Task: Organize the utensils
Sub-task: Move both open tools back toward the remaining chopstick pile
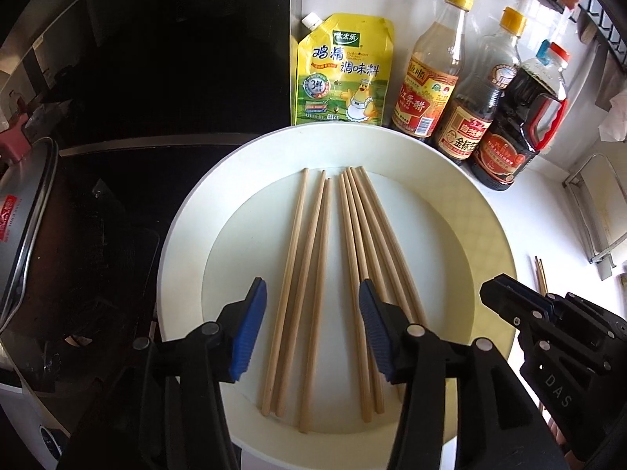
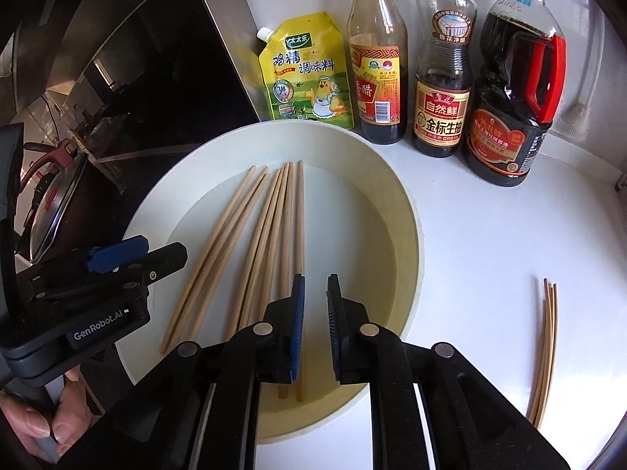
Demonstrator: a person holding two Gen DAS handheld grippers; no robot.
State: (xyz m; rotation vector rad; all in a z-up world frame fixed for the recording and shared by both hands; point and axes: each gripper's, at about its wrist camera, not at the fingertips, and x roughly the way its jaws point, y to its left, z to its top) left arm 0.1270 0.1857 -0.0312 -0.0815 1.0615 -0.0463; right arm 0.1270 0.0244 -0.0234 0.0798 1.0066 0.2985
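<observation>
We hover over the chopsticks [image 1: 313, 293] lying in the white plate [image 1: 490, 235]; left gripper [image 1: 313, 329] apart, right gripper [image 2: 313, 329] narrowly apart, both empty. Next, we likely fetch the table's stray chopsticks [image 2: 544, 352].

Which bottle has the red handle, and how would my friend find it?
Start at the big white plate holding the wooden chopsticks. Behind it, a yellow pouch and three bottles stand in a row along the white counter. The red-handled bottle is at the right end: it is the widest, filled with dark sauce, and the only one with a red cap, not a yellow one.
</observation>
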